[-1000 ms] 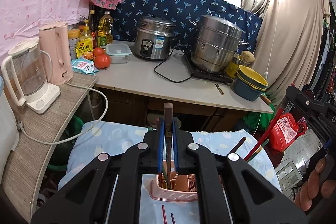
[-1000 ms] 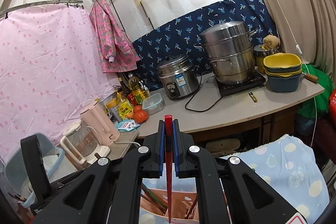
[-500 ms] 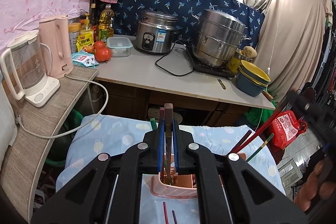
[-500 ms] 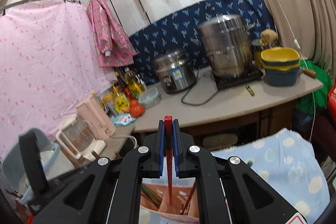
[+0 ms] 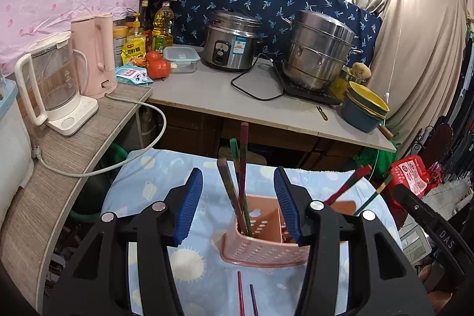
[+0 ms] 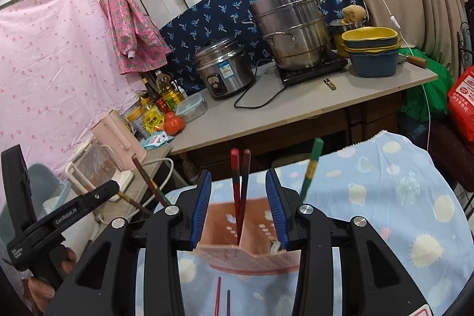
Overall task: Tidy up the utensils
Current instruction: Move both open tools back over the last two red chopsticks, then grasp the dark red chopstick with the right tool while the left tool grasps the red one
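Observation:
A pink perforated holder (image 5: 263, 242) stands on the blue patterned cloth (image 5: 154, 179). My left gripper (image 5: 238, 206) hangs just above it, its jaws opening. A brown chopstick (image 5: 226, 188) and two more stand loose in the holder between the pads, touching neither pad. My right gripper (image 6: 239, 206) is over the same holder (image 6: 246, 248), its jaws also opening. A red chopstick (image 6: 234, 182) and a dark one stand free between its pads. A green chopstick (image 6: 311, 168) leans at the right. Two loose chopsticks (image 5: 246, 296) lie on the cloth in front of the holder.
Behind the cloth runs a grey counter (image 5: 207, 91) with a rice cooker (image 5: 231, 42), a steamer pot (image 5: 318, 49) and stacked bowls (image 5: 366, 108). Two kettles (image 5: 56, 79) and a white cable sit on the left shelf. A hand (image 6: 44, 280) holds the left gripper.
Both grippers were shut on a chopstick each and now stand open. The chopsticks have dropped into the holder. Both grippers have sunk closer to the holder, the right one more.

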A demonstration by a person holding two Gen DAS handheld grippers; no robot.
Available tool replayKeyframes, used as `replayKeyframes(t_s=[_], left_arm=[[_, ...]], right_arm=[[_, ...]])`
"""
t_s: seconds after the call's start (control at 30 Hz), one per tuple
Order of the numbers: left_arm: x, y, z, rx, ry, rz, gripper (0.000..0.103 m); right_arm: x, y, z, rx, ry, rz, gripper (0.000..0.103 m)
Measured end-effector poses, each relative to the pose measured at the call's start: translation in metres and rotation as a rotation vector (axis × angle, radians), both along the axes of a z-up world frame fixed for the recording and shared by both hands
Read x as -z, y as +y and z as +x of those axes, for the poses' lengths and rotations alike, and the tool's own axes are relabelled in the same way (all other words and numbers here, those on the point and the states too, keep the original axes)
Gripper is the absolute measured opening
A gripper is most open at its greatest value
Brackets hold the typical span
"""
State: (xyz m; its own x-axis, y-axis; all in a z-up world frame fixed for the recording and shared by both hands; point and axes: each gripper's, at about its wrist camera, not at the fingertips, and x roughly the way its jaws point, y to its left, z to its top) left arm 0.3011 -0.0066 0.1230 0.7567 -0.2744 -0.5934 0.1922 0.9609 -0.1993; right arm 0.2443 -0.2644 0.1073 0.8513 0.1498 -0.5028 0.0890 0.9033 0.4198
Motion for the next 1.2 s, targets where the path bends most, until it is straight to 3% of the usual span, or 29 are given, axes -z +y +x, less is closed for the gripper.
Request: replayKeyframes(t_s=[0.3, 0.57, 0.83, 1.2], left_arm=[[0.02, 0.003, -0.057, 0.023, 0.045, 0.036, 0.052], [0.066, 0.015, -0.111, 0.031, 0.141, 0.064, 0.052], [0.128, 0.024, -0.159, 0.032, 0.251, 0.129, 0.052], [0.182, 0.03, -0.201, 0.035, 0.338, 0.159, 0.052]], right_arm=[[0.025, 0.015, -0.065, -0.028, 0.09, -0.056, 0.037], [0.061, 0.042, -0.123, -0.072, 0.192, -0.131, 0.037], [0.117, 0.083, -0.172, -0.159, 0.314, -0.175, 0.037], [0.163, 0.136, -0.2, -0.285, 0.393, -0.238, 0.037]])
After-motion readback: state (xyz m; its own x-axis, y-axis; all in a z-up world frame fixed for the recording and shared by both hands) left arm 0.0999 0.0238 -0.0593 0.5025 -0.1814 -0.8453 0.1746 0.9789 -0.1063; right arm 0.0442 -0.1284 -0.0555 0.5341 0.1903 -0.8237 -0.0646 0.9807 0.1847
